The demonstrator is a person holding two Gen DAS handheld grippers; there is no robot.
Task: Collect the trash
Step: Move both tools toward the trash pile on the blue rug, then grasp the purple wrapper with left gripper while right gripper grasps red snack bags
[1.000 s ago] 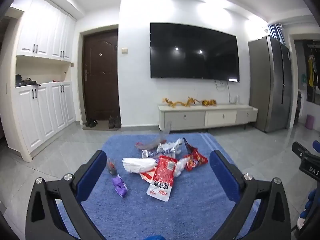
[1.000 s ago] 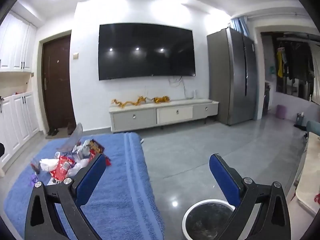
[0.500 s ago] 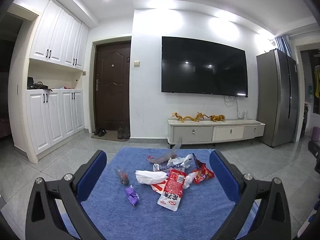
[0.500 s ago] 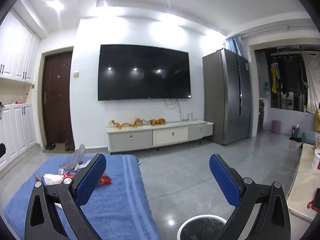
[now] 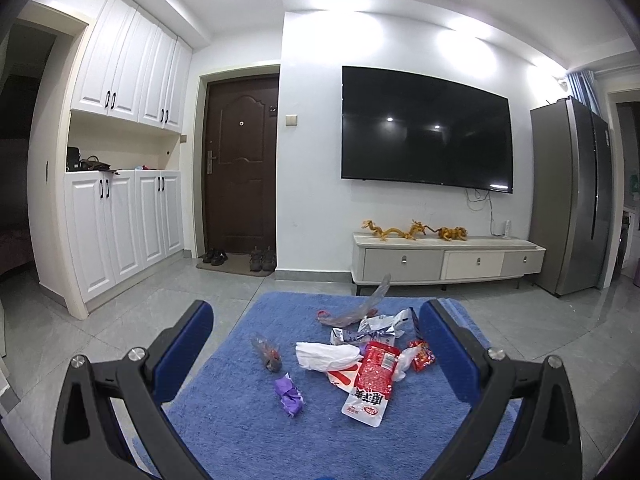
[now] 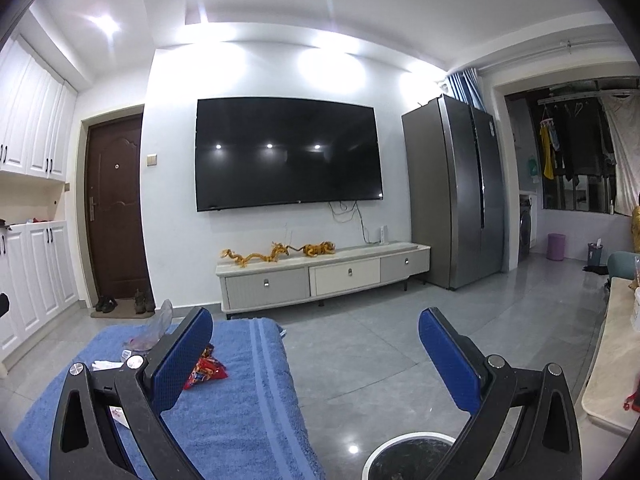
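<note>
Nothing is collected yet, so I judge the task is at its very beginning: the approach to the first piece of trash. Both tools are empty. The left gripper (image 5: 316, 344) has its blue fingers wide apart and holds nothing, and the right gripper (image 6: 316, 352) is the same, spread and empty.

The trash lies in a loose heap on the blue rug (image 5: 240, 420). In the left wrist view it sits ahead of and below the left gripper, framed between the two fingers but not touched by them. Nearest is a small purple wrapper (image 5: 289, 395), apart from the rest. Behind it are a red and white snack packet (image 5: 371, 383), a crumpled white tissue (image 5: 328, 355) and a clear plastic bag (image 5: 352, 312).

The white-rimmed trash bin (image 6: 412, 456) stands on the grey floor, just below the right gripper and beside the rug.

The next move probably calls for lowering the left gripper to one piece, perhaps the purple wrapper, and closing on it.
</note>
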